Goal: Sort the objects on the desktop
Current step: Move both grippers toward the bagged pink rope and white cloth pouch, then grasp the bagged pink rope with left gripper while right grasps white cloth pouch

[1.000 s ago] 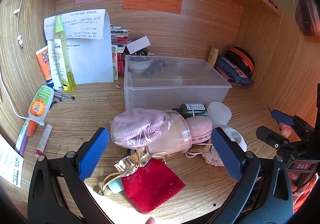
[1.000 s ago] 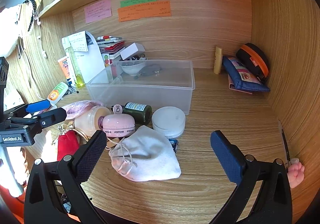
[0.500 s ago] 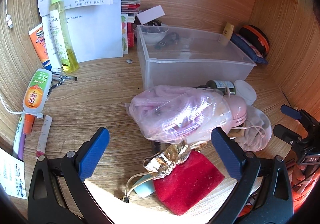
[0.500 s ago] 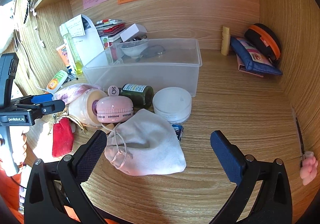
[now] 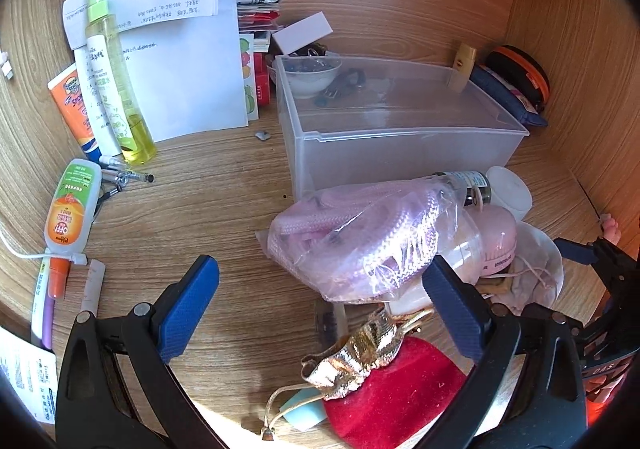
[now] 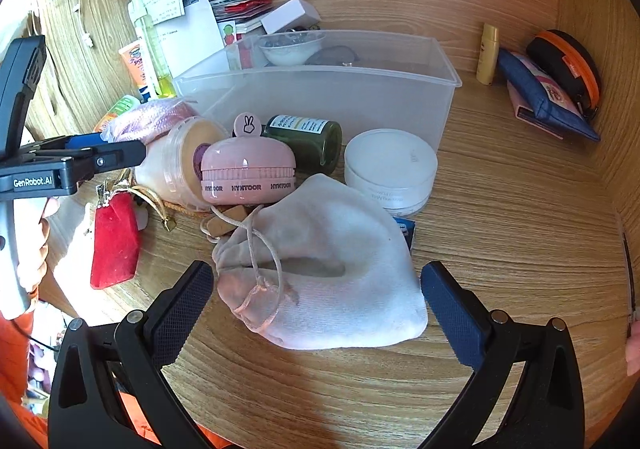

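While left view hides it, right shows white pouch (image 6: 340,269).

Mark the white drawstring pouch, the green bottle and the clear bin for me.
white drawstring pouch (image 6: 332,273), right wrist view, middle of its cloth body.
green bottle (image 6: 308,139), right wrist view, its side, lying down by the label.
clear bin (image 5: 400,153), left wrist view, front wall.

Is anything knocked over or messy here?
Yes. The green bottle lies on its side by the bin, and the plastic bag sits heaped on a tipped jar.
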